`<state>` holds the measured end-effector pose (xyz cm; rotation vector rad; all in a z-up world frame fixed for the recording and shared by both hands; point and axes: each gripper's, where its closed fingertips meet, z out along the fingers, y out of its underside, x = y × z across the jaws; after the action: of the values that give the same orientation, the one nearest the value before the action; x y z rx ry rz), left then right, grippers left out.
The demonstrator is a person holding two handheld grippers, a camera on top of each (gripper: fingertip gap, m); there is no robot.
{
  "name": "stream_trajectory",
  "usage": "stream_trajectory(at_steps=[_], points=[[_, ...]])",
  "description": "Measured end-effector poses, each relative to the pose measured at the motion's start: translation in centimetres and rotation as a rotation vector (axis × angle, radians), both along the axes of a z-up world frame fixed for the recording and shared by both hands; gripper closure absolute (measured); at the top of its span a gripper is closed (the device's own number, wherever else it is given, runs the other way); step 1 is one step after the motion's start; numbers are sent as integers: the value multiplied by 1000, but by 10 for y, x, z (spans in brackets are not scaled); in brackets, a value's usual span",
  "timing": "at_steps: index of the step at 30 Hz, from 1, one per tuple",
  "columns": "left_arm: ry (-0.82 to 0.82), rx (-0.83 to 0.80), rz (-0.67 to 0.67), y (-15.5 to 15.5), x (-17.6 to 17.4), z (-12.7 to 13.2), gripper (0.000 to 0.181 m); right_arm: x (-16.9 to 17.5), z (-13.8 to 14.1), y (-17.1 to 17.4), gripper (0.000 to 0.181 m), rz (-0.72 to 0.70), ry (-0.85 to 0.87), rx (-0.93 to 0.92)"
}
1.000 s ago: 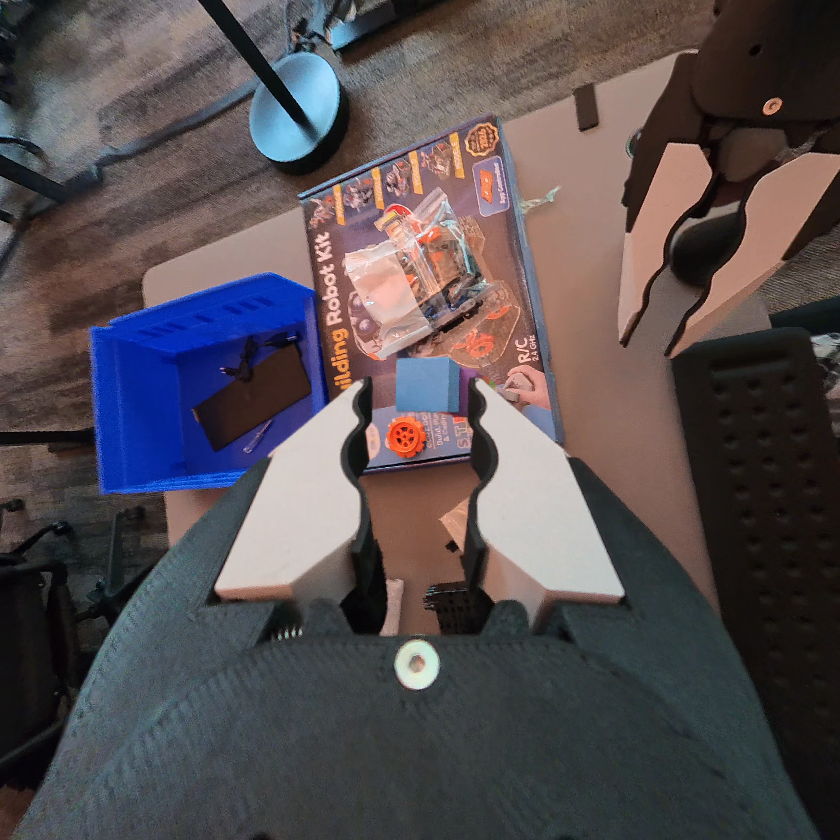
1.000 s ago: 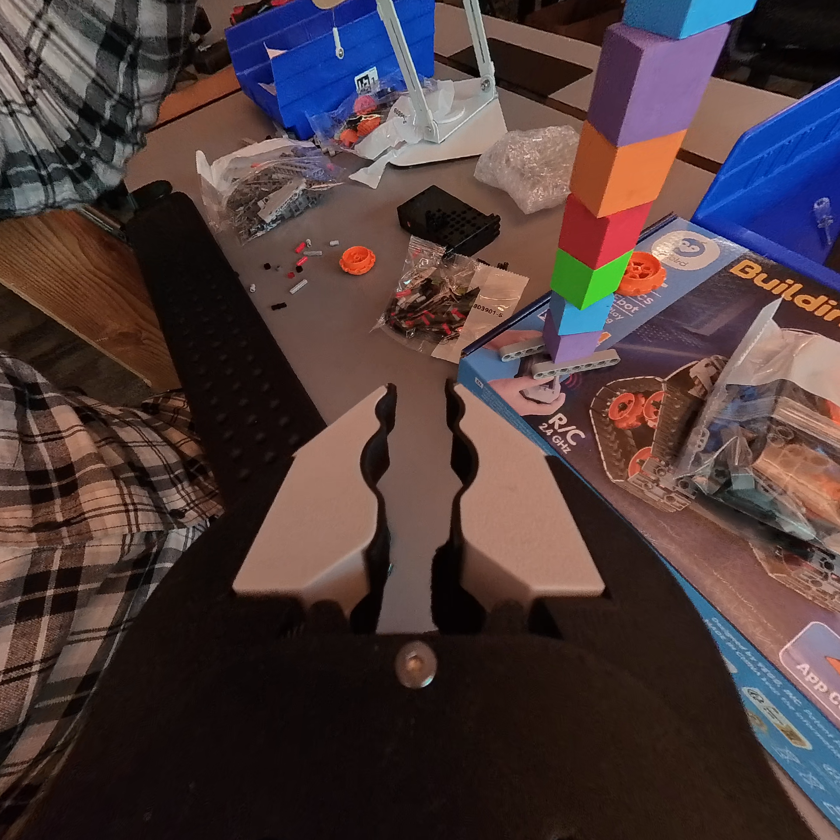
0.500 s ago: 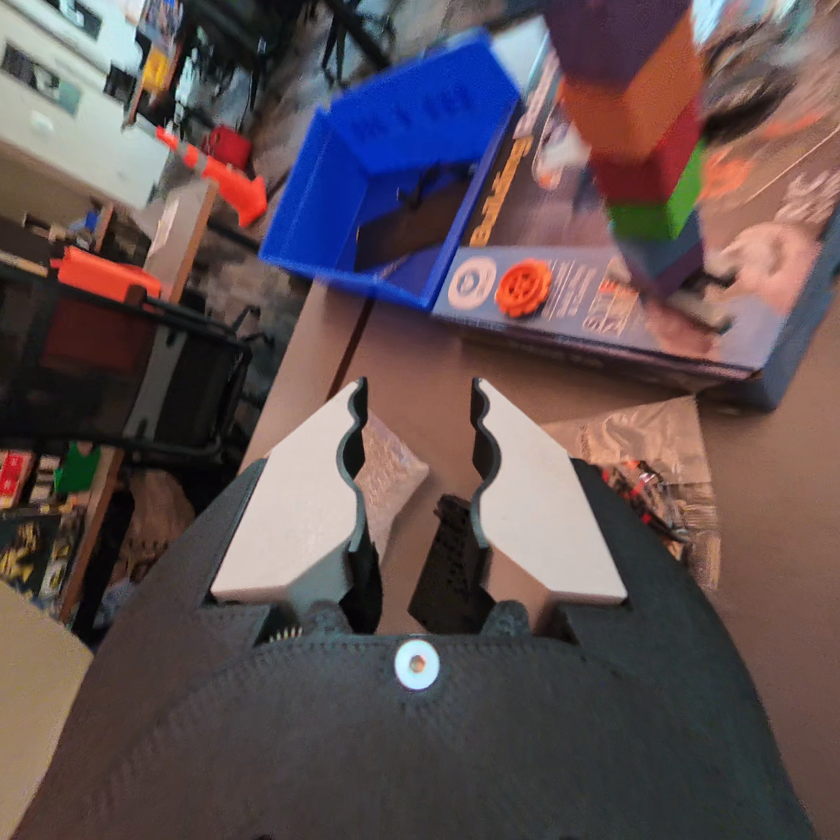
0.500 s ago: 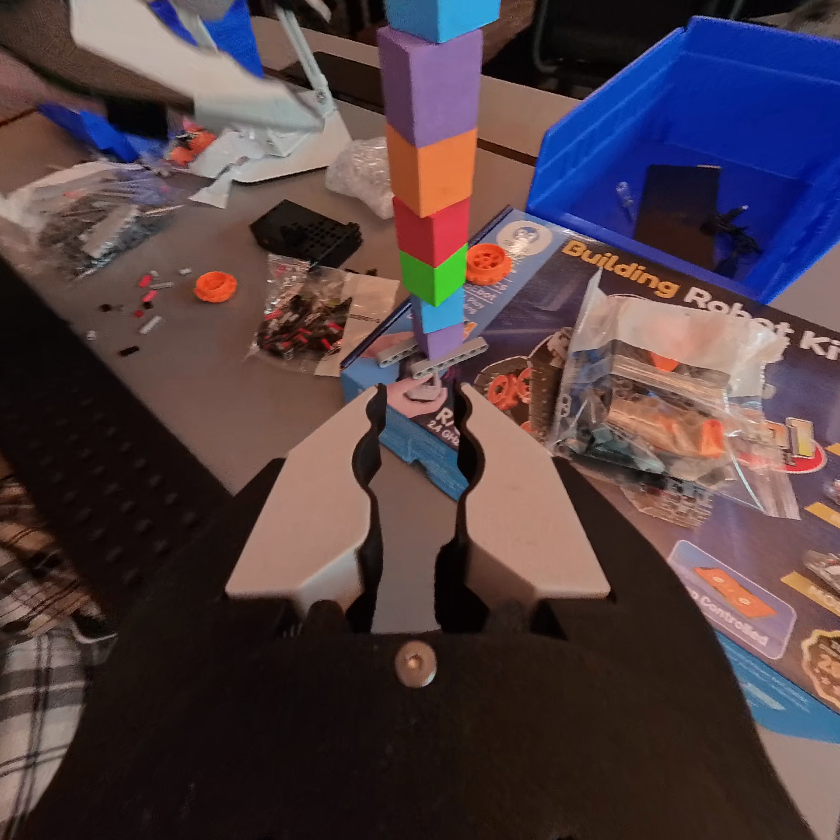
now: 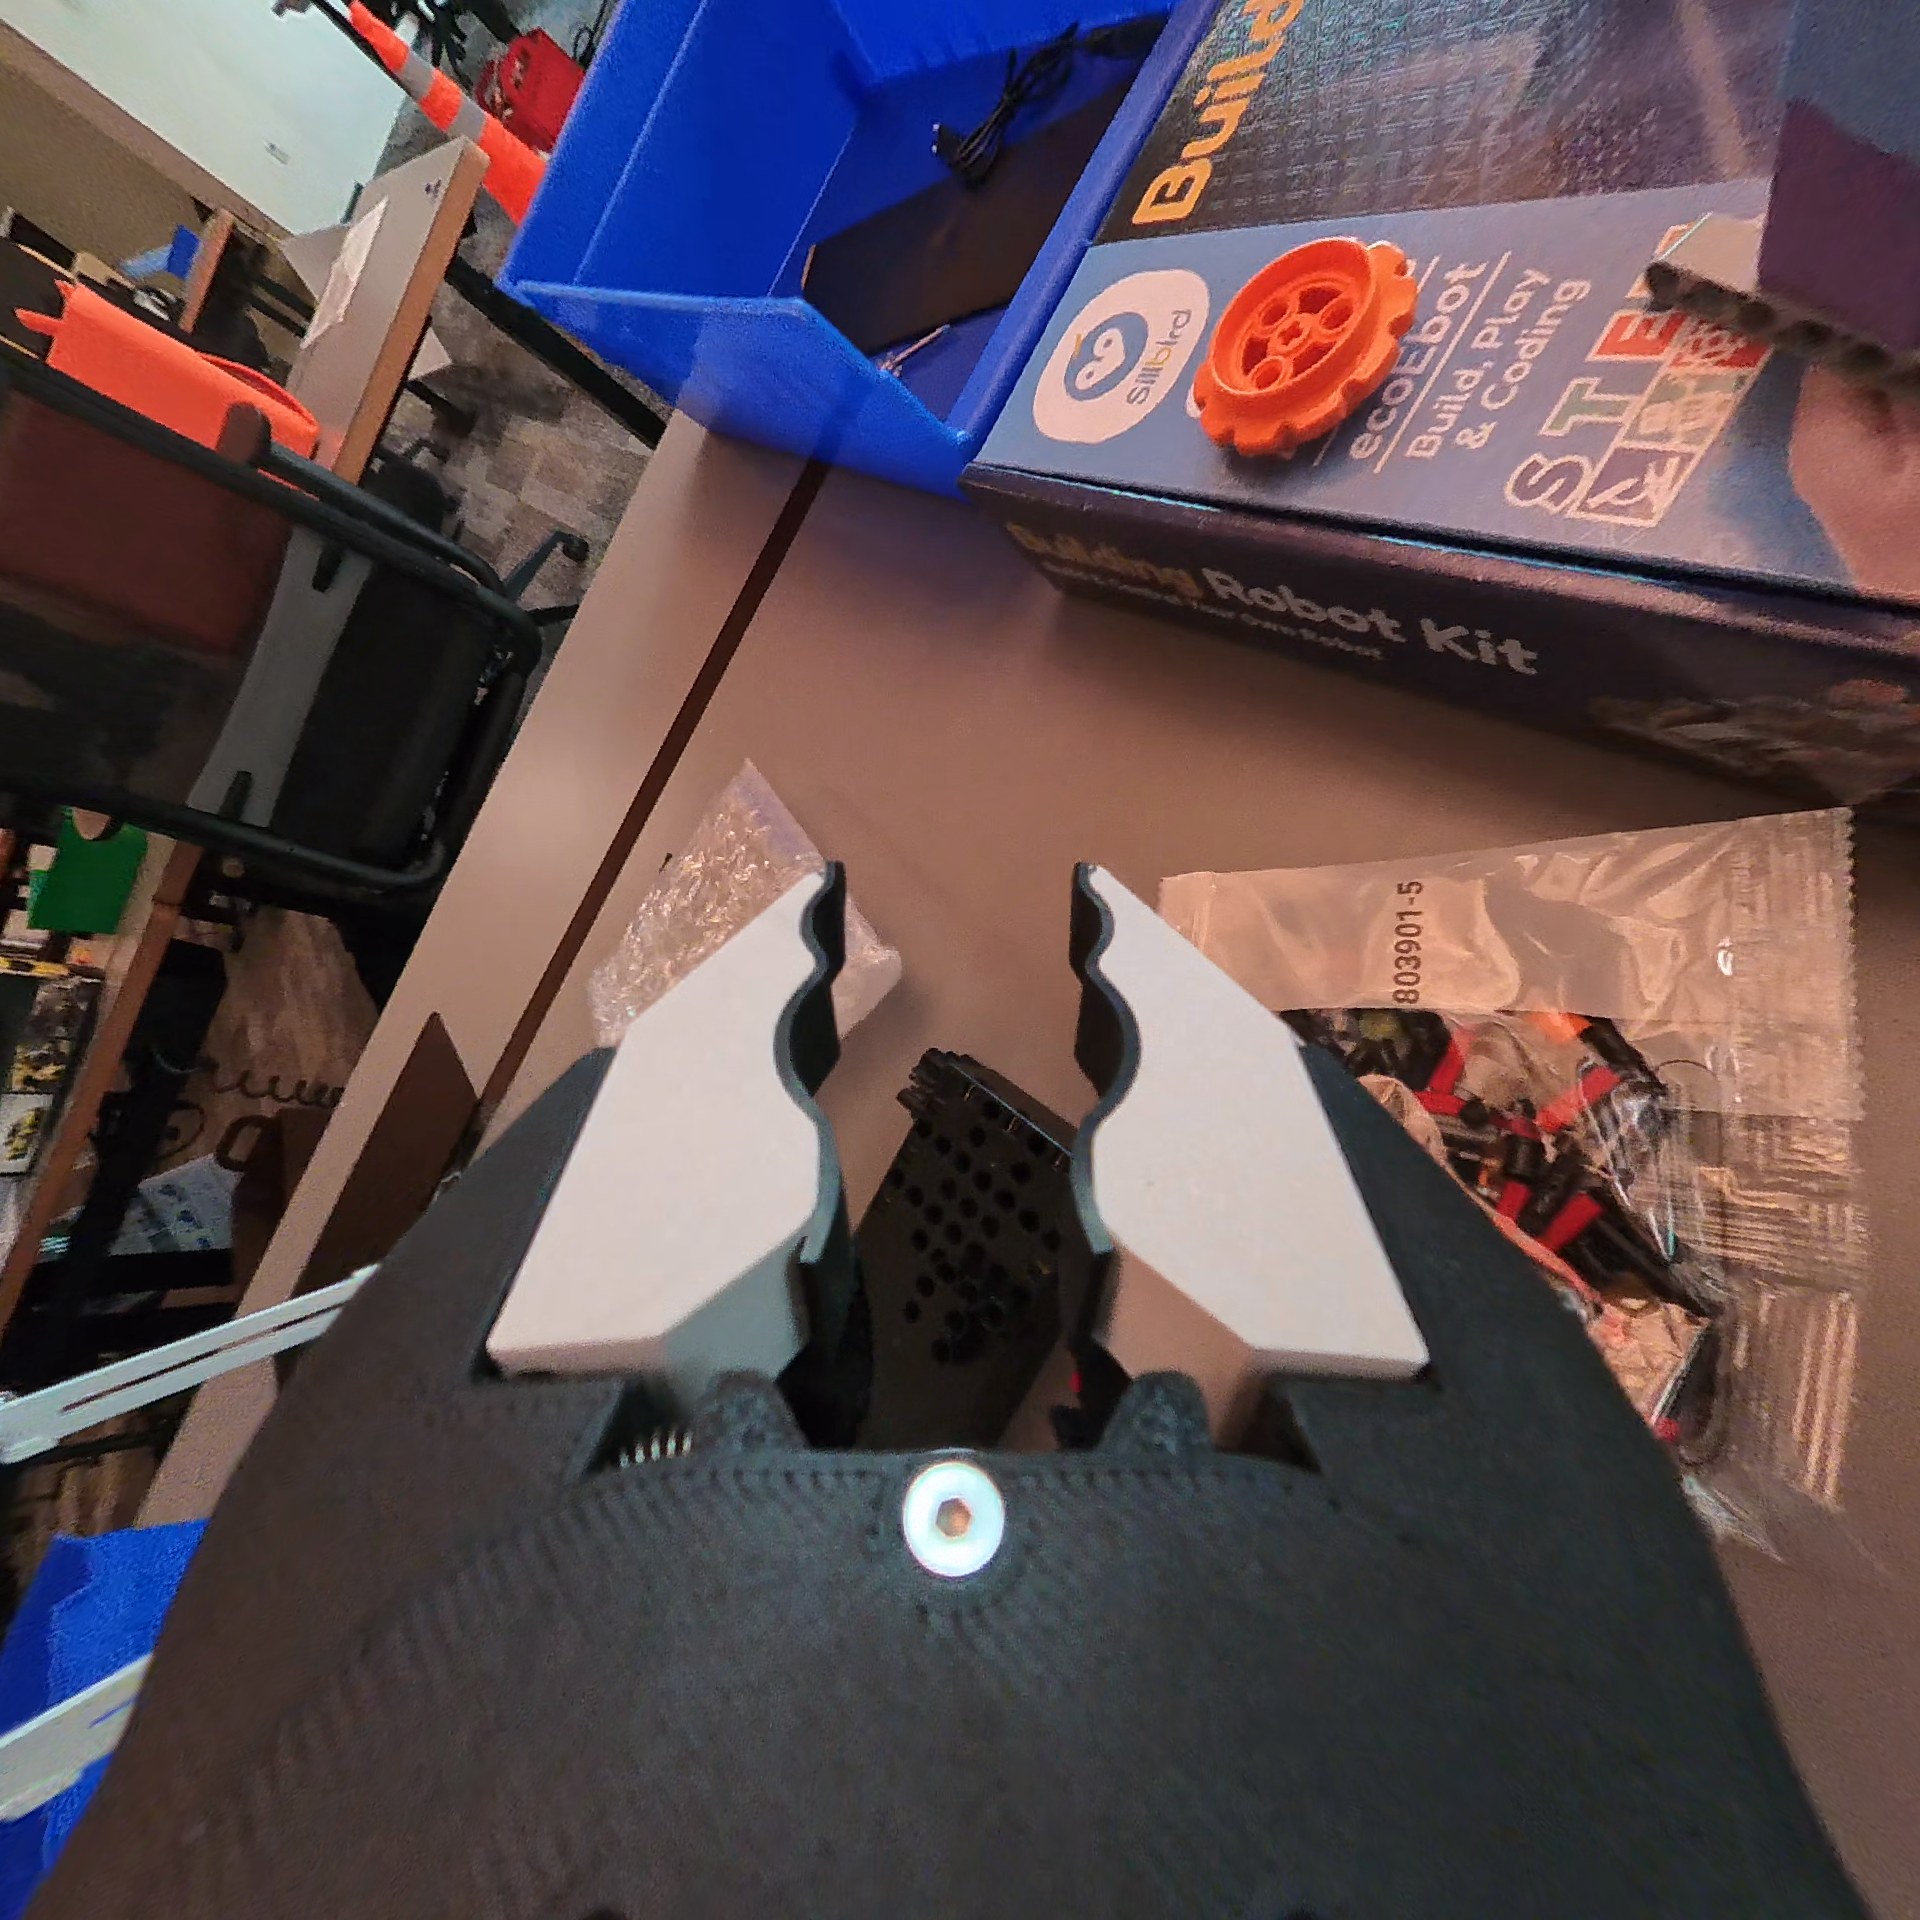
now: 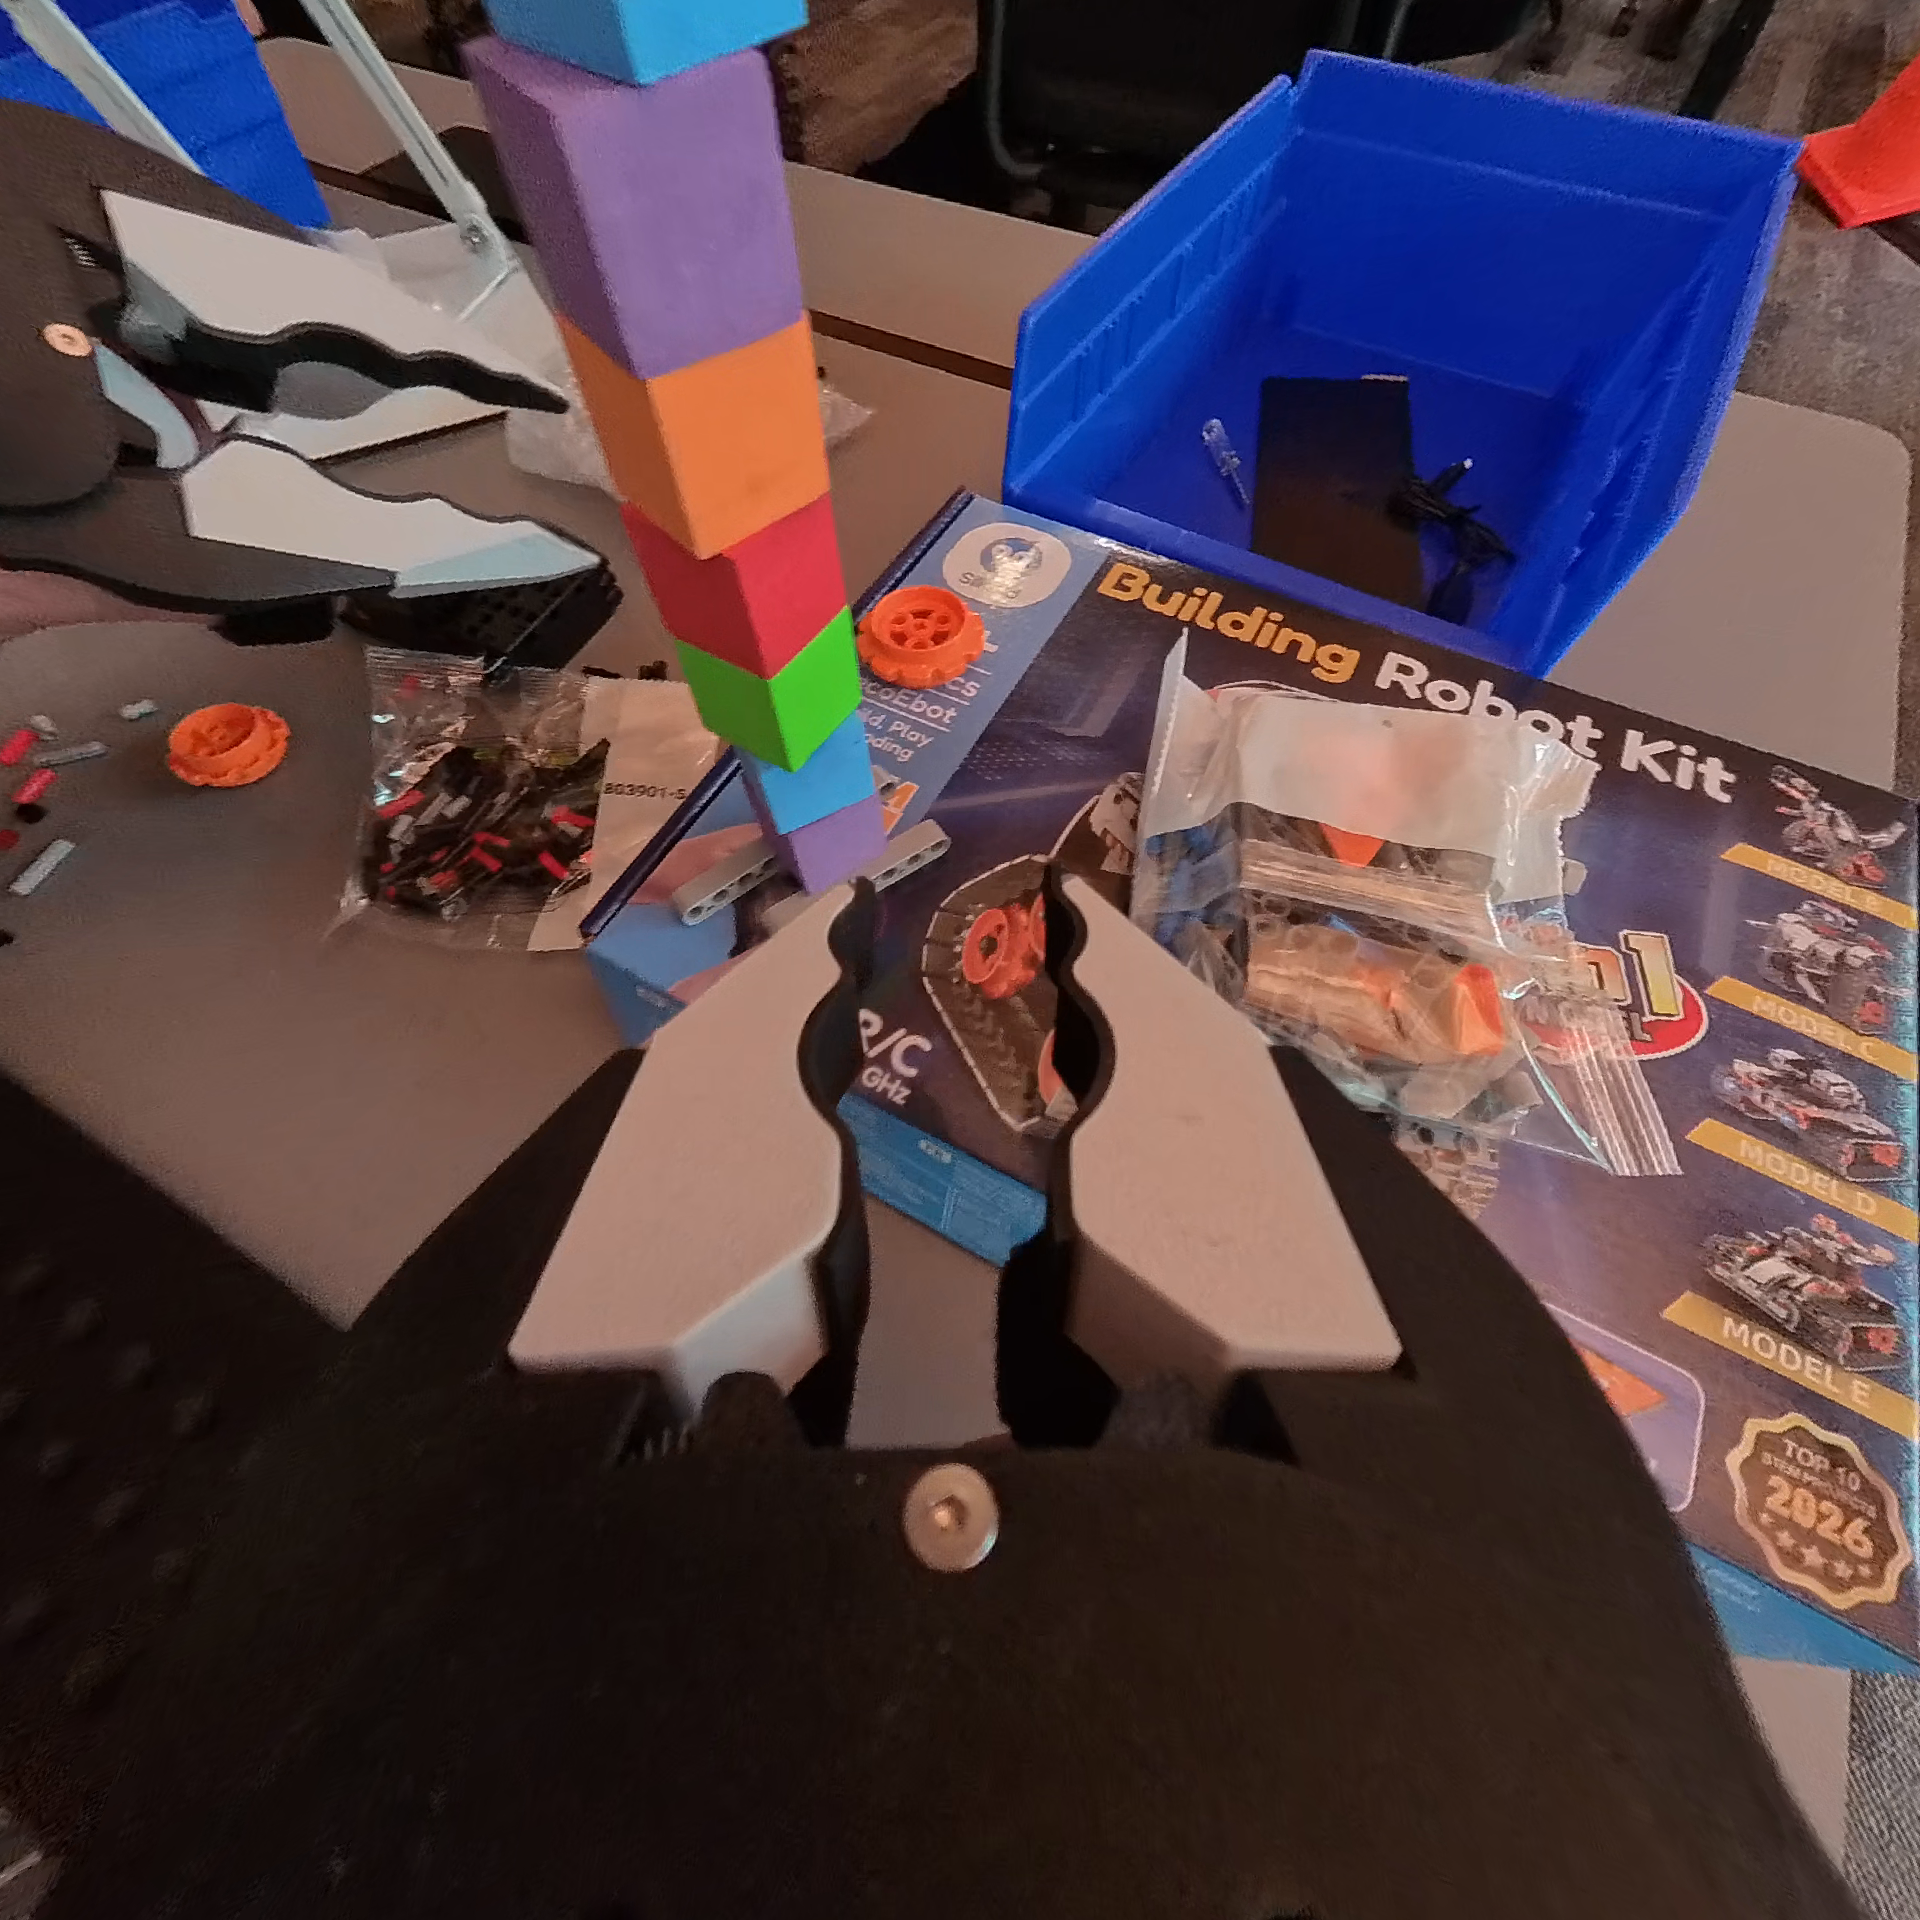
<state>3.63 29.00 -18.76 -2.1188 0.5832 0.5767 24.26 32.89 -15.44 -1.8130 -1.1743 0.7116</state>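
A tall tower of foam cubes [image 6: 707, 436] stands on a grey beam [image 6: 727, 883] on the robot kit box [image 6: 1299, 665]. Its base cube is purple [image 6: 836, 847]. My right gripper [image 6: 956, 891] is open and empty, its tips just right of the tower's base, over the box. My left gripper [image 5: 956, 894] is open and empty, low over the table, with a black perforated block [image 5: 977, 1195] under its fingers. It also shows in the right wrist view [image 6: 577, 483], left of the tower. The tower's base [image 5: 1849, 208] shows at the left wrist view's top right.
A blue bin [image 6: 1403, 312] sits behind the box. A clear bag of parts [image 6: 1351, 914] and an orange wheel [image 6: 920, 634] lie on the box. On the table lie a bag of black and red parts [image 6: 478, 790], another orange wheel [image 6: 227, 743], small loose pieces and bubble wrap [image 5: 717, 894]. There is about 20 cm between the tips of the two grippers. The black perforated block [image 5: 977, 1195] sits 9 cm or so from the ends of my left fingers.
My left gripper swung down from above the tower to low over the table by the black block. My right gripper moved right, up to the tower's base, and opened slightly wider.
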Motion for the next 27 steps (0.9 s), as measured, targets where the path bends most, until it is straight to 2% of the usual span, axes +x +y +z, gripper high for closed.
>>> stream_trajectory(at_steps=[12, 19, 27], points=[[-41, 41, 27, 2, -20, 7, 140, -14, -26, 38, 151, -93, -87, -12], [-83, 37, 49, -3, -32, 5, 140, -31, -32, 35, 152, -72, -118, -9], [-105, 65, 79, -8, -46, 14, 142, -44, -33, 30, 156, -54, -149, 15]])
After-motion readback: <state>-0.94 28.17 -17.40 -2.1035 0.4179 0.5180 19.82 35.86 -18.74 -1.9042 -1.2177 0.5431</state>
